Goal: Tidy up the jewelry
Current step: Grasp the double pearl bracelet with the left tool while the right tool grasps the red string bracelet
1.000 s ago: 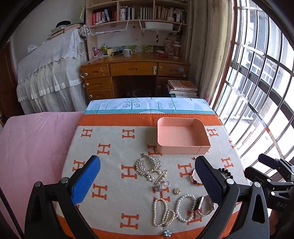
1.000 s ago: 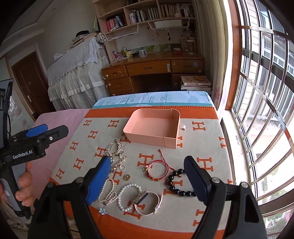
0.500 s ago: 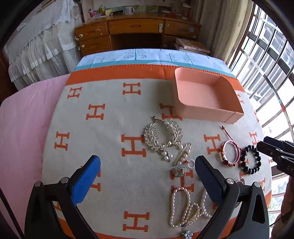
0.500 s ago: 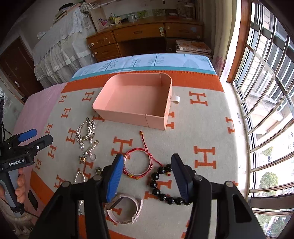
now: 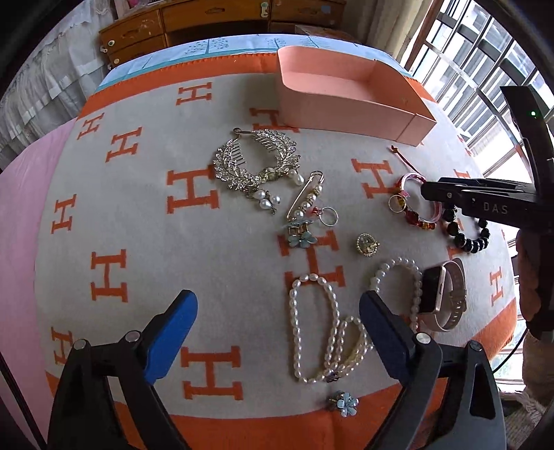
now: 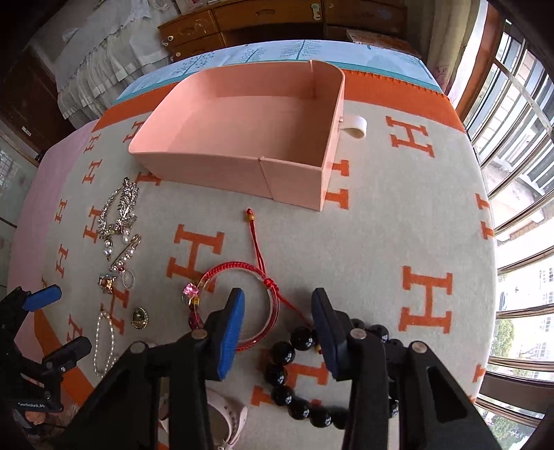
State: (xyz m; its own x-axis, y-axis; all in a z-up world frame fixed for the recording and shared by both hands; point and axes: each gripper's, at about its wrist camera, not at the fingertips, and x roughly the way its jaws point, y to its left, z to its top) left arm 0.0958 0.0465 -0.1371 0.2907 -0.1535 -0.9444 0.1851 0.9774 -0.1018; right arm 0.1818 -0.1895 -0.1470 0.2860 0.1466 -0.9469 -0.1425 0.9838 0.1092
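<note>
A matt woven blanket (image 5: 138,221) with orange H marks covers the table, bearing a smooth, matt pink box (image 6: 242,138) that looks like card. Glossy black beads (image 6: 287,377) and a braided red cord bracelet (image 6: 249,273) lie beside pearly strands (image 5: 311,325) and a glittering metal hair comb (image 5: 256,162). Behind stands a varnished wooden desk (image 6: 277,17), and the gripper pads (image 5: 169,332) look like smooth blue plastic.

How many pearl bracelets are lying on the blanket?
2. The long pearl bracelet lies doubled between the left gripper's fingers; the round pearl bracelet lies right of it, beside the watch, partly hidden by a finger.
</note>
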